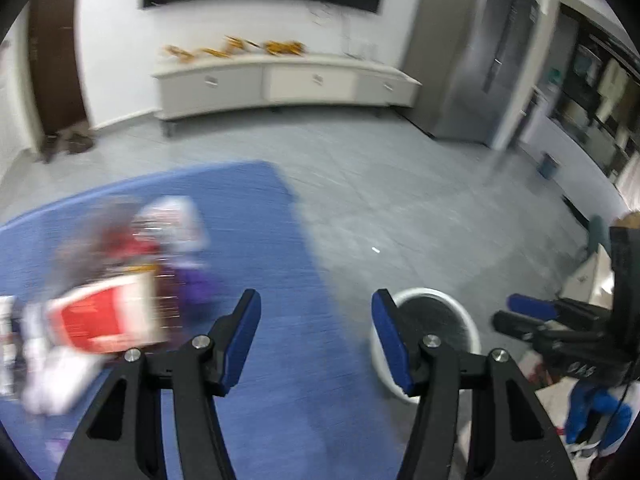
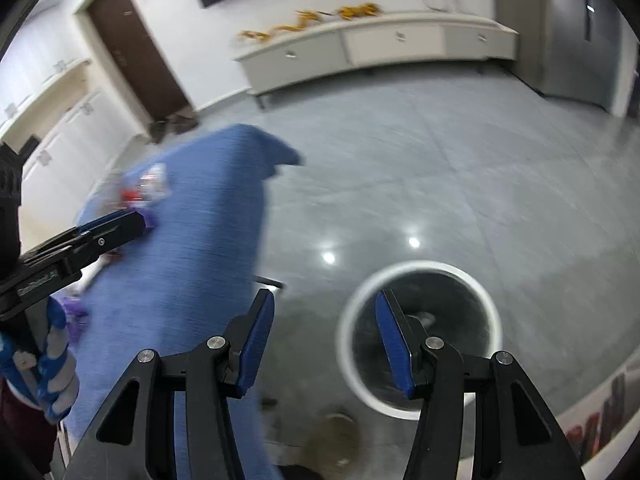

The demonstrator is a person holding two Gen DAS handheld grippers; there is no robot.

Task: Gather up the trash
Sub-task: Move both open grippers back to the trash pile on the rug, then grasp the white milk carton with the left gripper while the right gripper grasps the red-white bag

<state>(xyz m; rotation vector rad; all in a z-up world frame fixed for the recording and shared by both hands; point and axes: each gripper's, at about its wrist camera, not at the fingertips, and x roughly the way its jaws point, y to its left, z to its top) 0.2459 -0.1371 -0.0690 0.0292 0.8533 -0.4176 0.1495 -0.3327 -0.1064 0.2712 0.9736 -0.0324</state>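
A blurred pile of trash [image 1: 120,280], red, white and purple wrappers and a red-and-white carton, lies on the blue-covered table [image 1: 260,240] at the left. It also shows small in the right wrist view [image 2: 146,186]. A round white trash bin [image 1: 436,320] with a dark inside stands on the floor beside the table; it also shows in the right wrist view [image 2: 420,336]. My left gripper [image 1: 316,332] is open and empty over the table's right edge. My right gripper [image 2: 324,340] is open and empty above the bin, with a small pale piece inside the bin.
A long white sideboard [image 1: 280,84] with orange items stands along the far wall under a dark screen. A brown door [image 2: 132,48] is at the left. Grey floor [image 2: 440,160] spreads between. Boxes and clutter [image 1: 592,280] lie right of the bin.
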